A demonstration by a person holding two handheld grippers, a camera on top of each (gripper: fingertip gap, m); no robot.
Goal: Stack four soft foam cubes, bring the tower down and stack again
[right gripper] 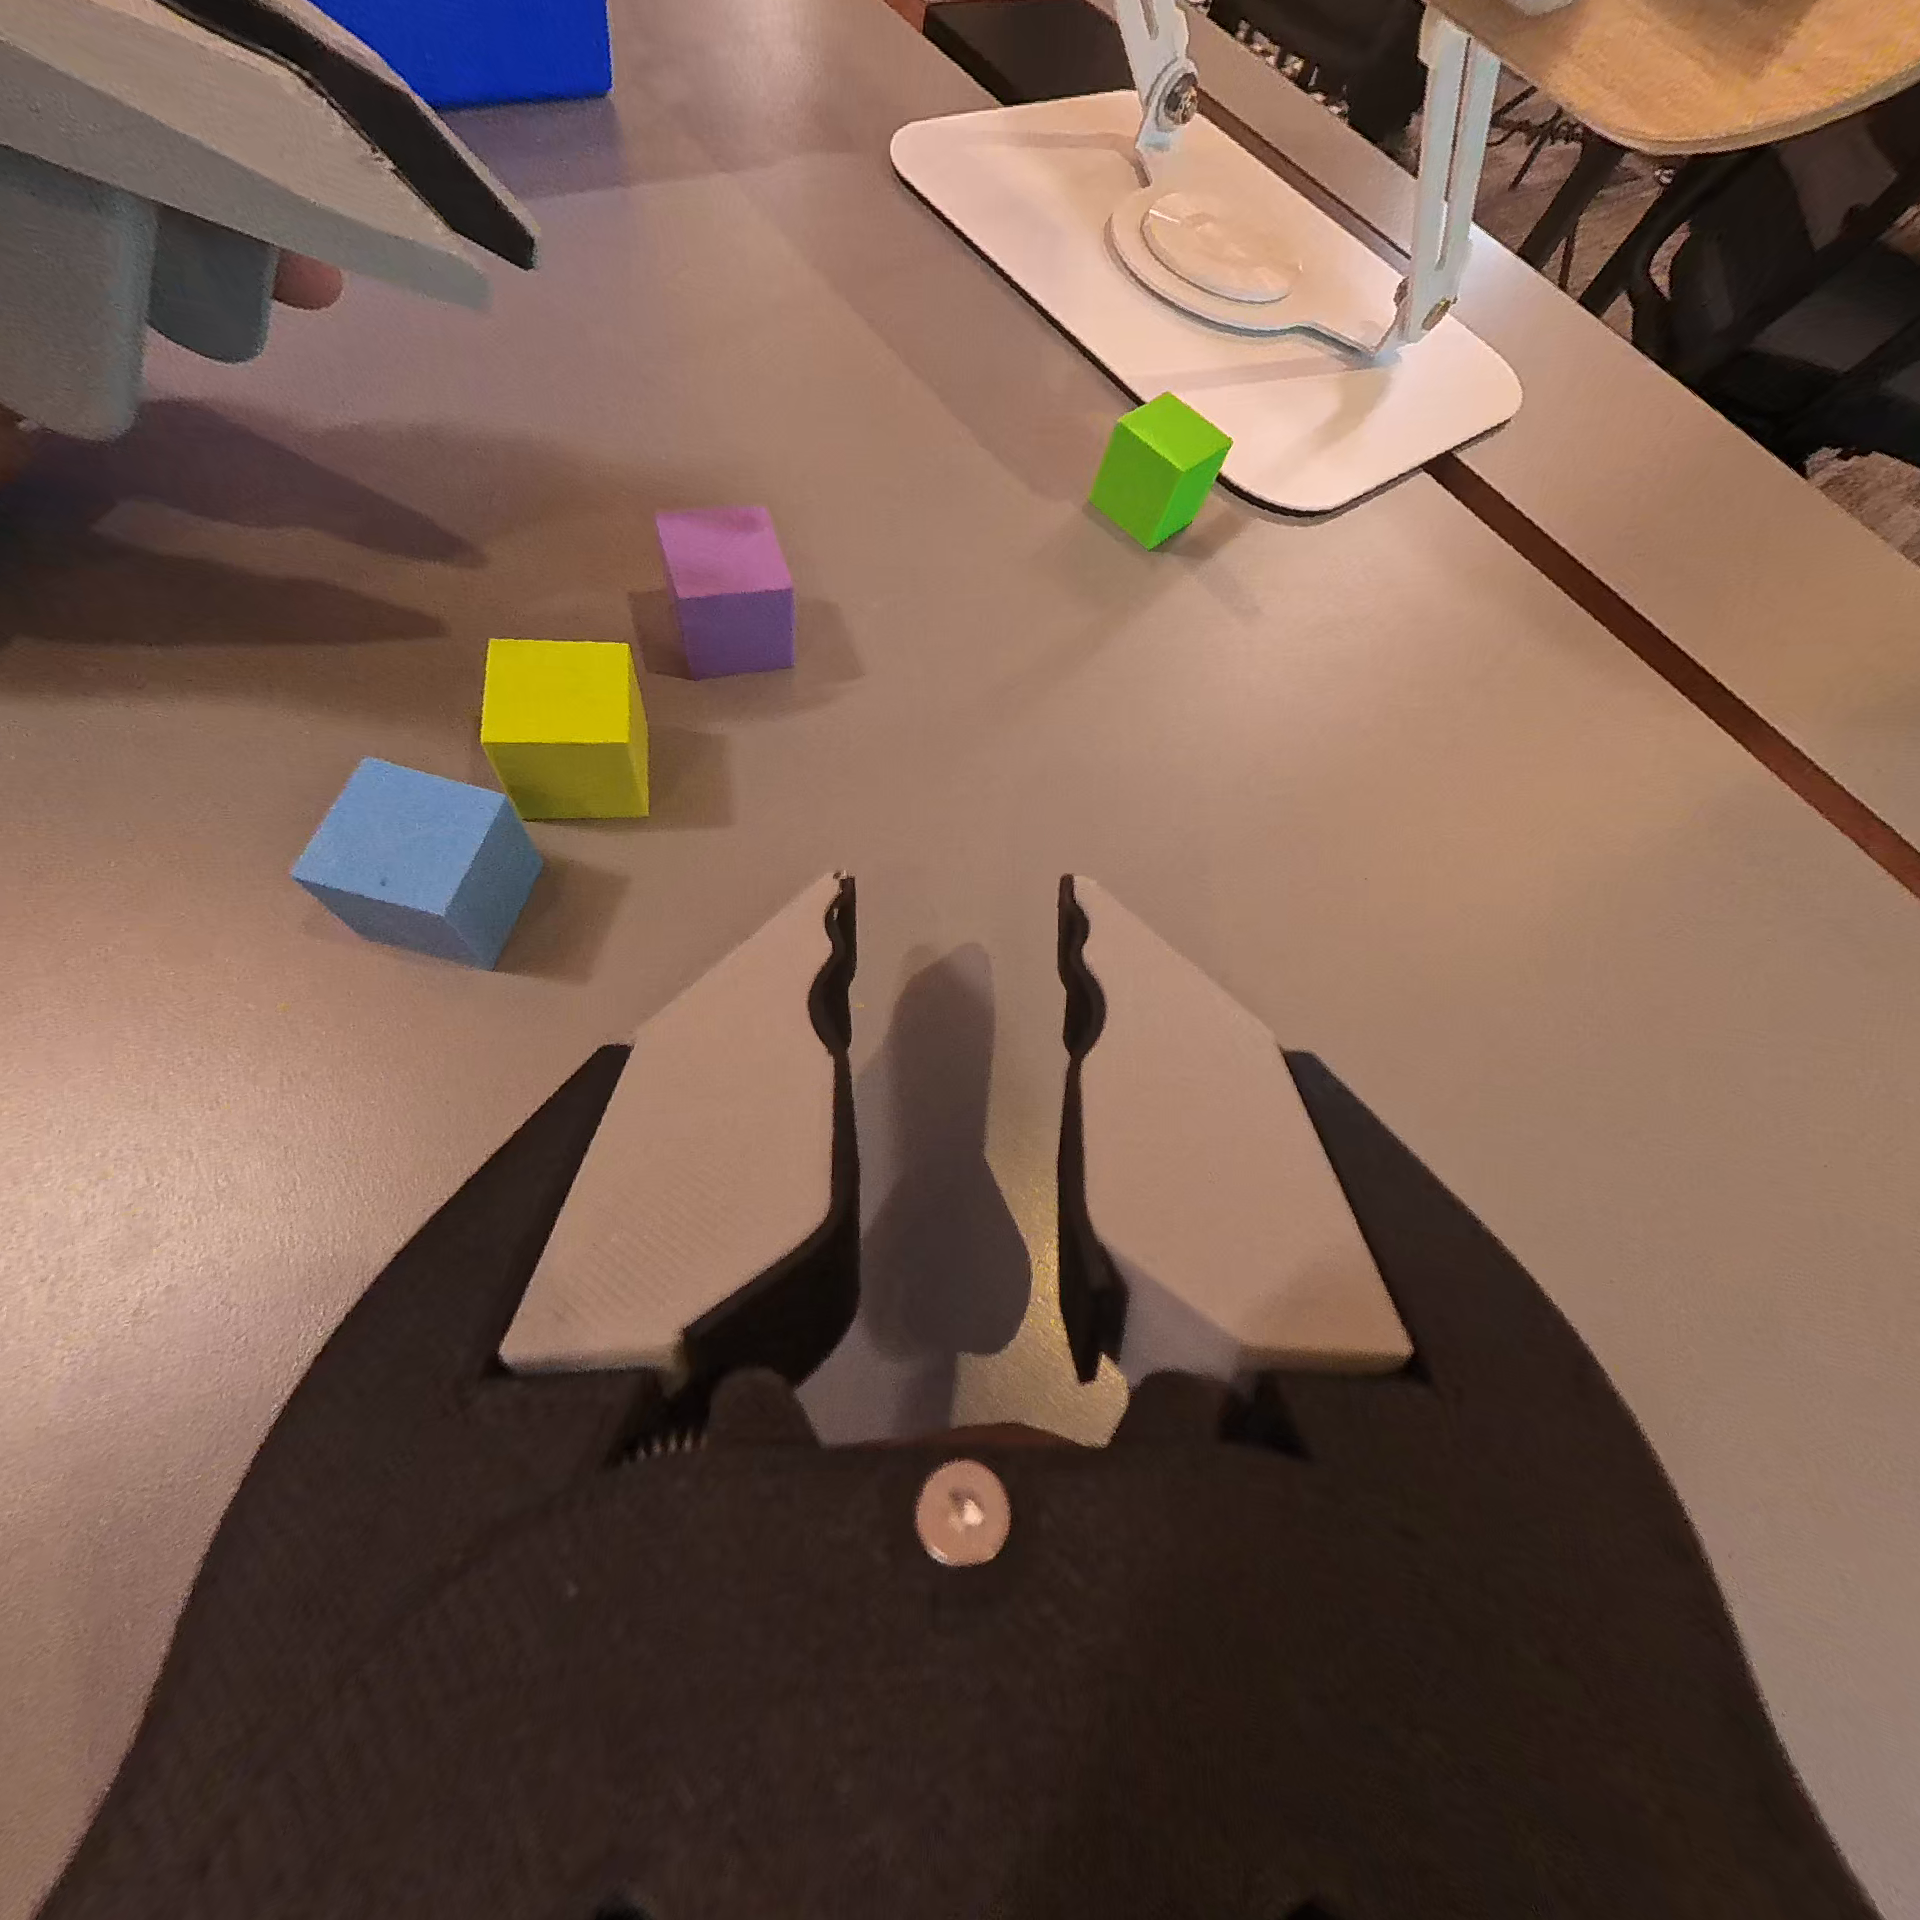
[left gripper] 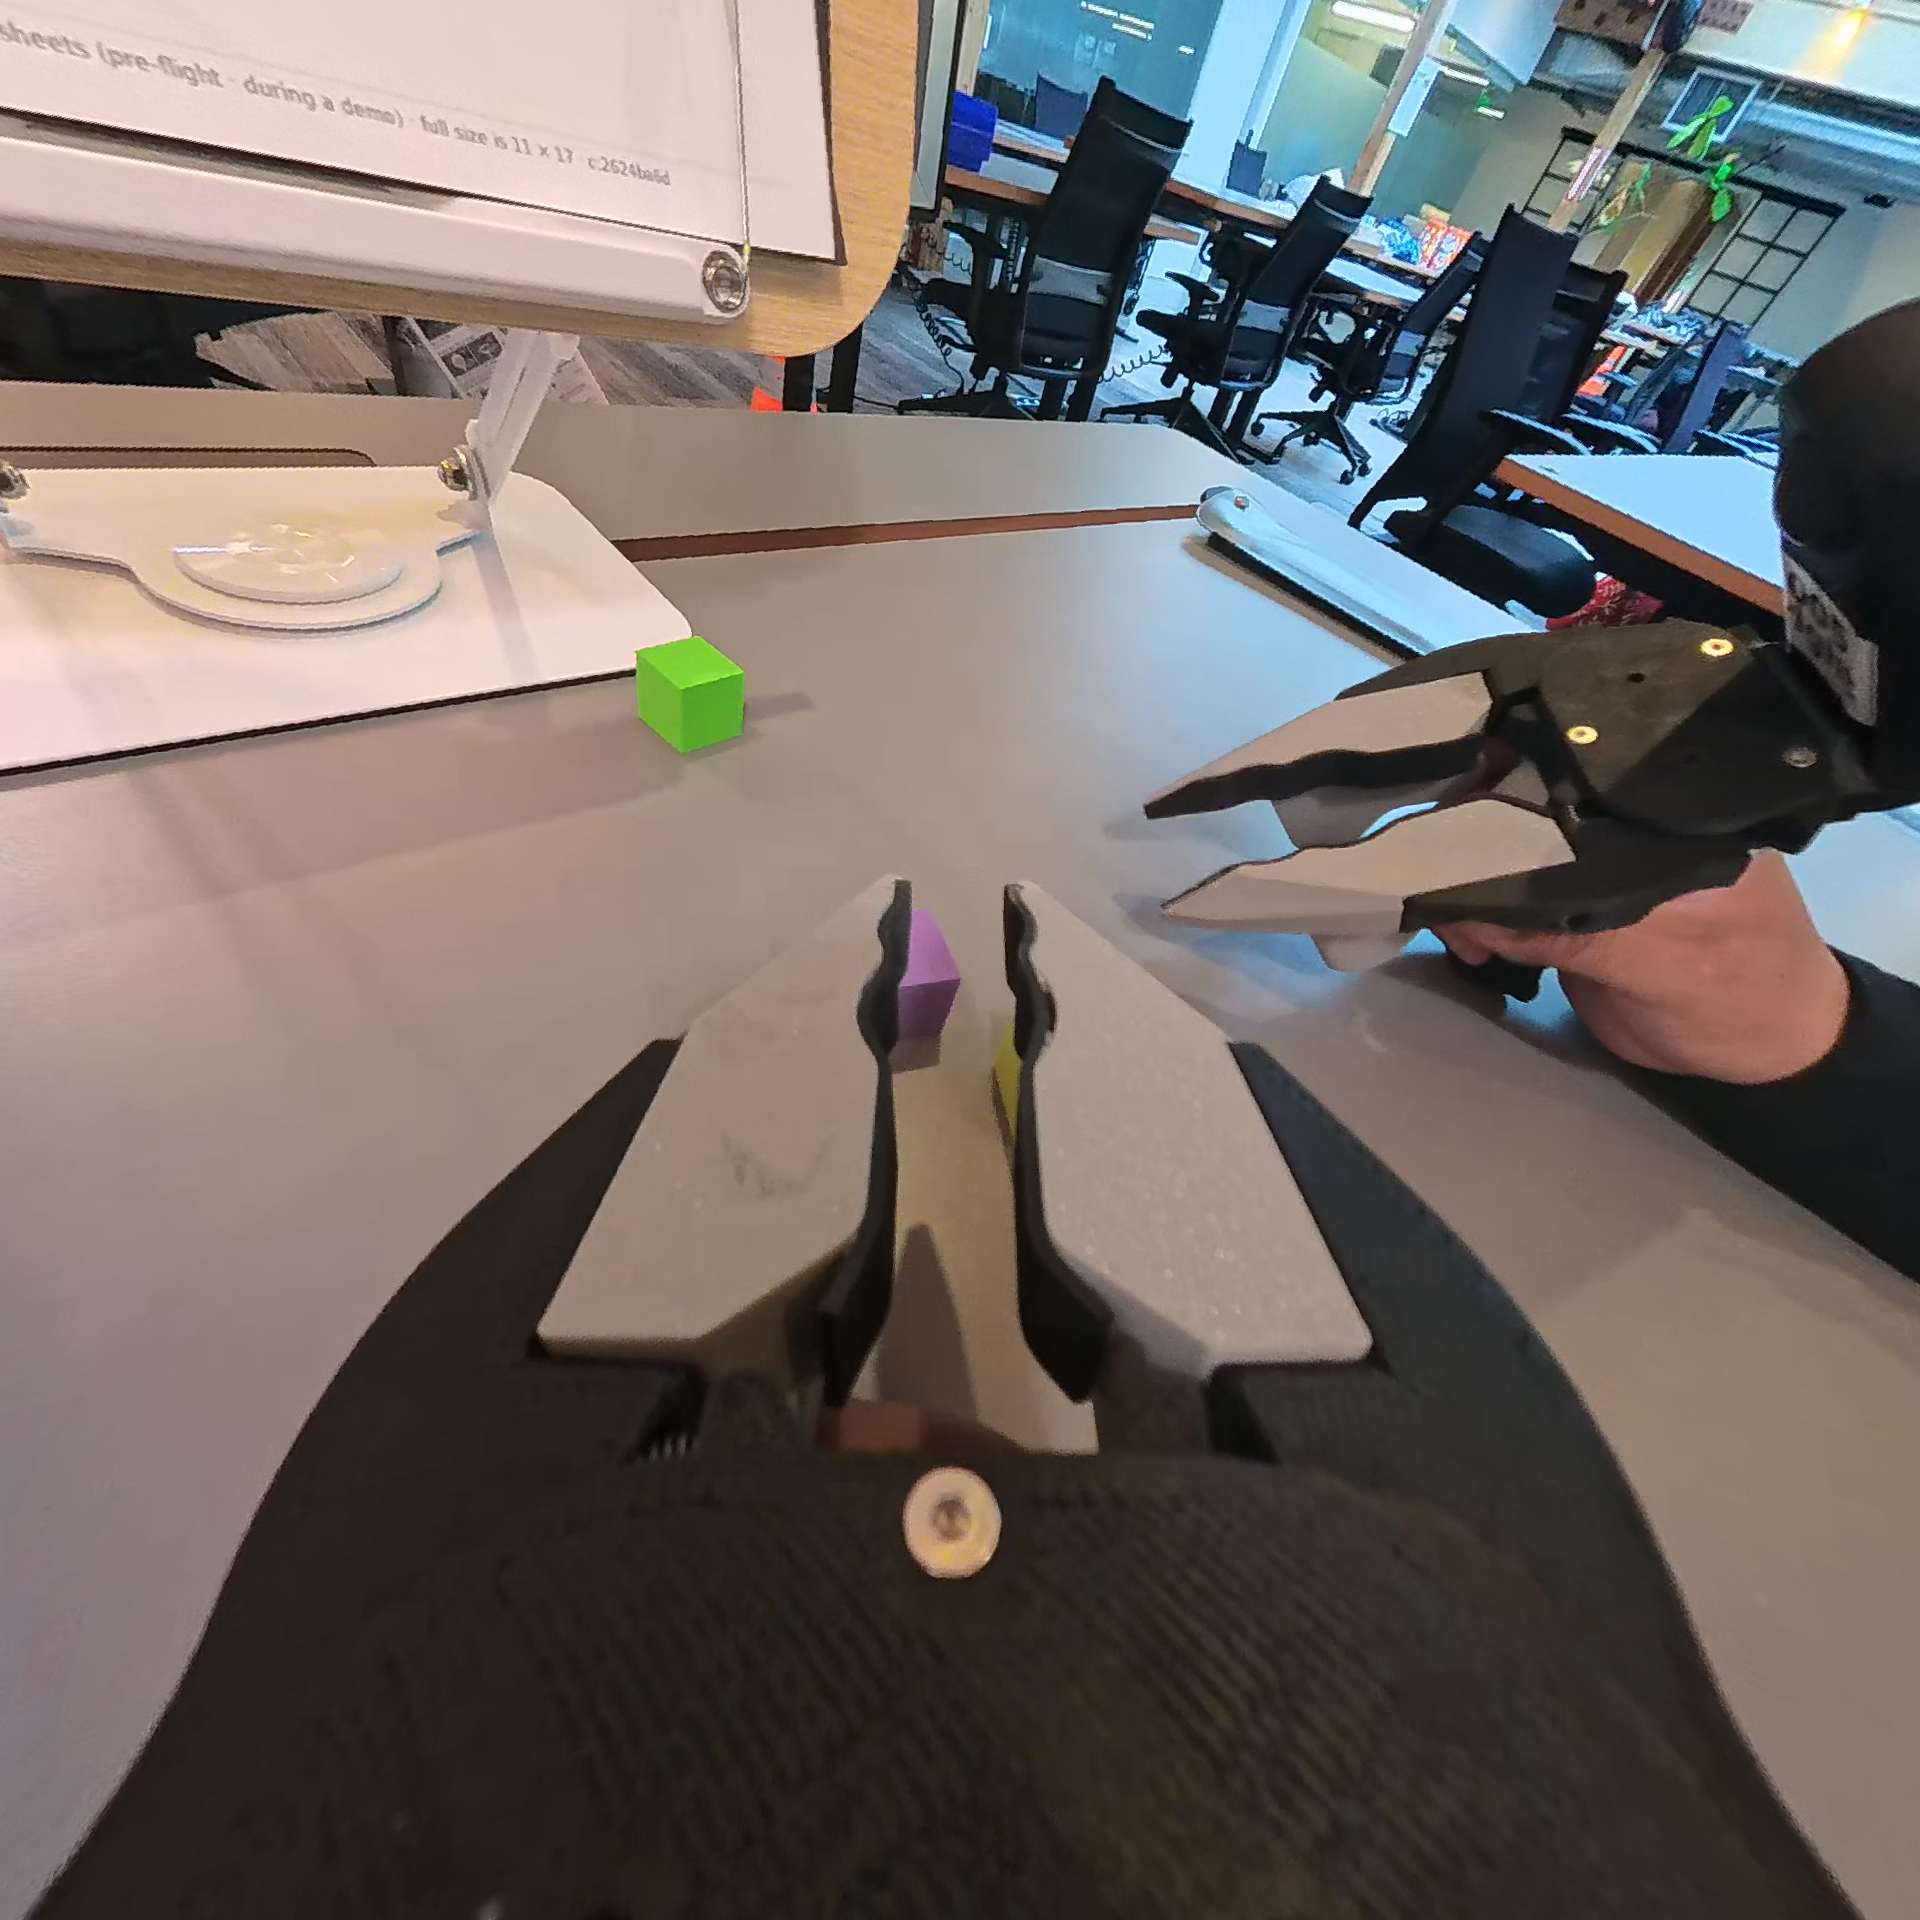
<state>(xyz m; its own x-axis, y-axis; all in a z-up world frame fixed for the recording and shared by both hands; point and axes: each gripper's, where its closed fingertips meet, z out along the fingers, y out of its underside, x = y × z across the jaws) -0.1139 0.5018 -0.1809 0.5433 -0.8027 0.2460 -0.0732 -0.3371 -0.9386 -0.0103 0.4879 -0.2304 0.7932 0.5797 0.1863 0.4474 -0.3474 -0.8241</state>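
Four foam cubes lie apart on the grey table. In the right wrist view I see the light blue cube (right gripper: 416, 860), the yellow cube (right gripper: 566, 727), the purple cube (right gripper: 729, 590) and the green cube (right gripper: 1158, 468). My right gripper (right gripper: 956, 883) is open and empty, hovering right of the blue cube. My left gripper (left gripper: 956, 894) is open and empty above the table; the purple cube (left gripper: 928, 987) and a sliver of the yellow cube (left gripper: 1006, 1070) show between its fingers. The green cube (left gripper: 690, 693) sits farther left. The right gripper also shows in the left wrist view (left gripper: 1164, 857). The left gripper's finger shows in the right wrist view's upper-left corner (right gripper: 312, 156).
A white stand base (right gripper: 1039, 197) lies beside the green cube, also seen in the left wrist view (left gripper: 343, 665). A dark blue box (right gripper: 478, 47) stands at the far edge. A brown seam (left gripper: 904, 530) crosses the table. Office chairs (left gripper: 1101, 239) stand beyond. One gripper's finger ends stand about 12 cm off the other's. The right gripper is farther from the white stand base (right gripper: 1039, 197), some 30 cm, than the left, some 25 cm.
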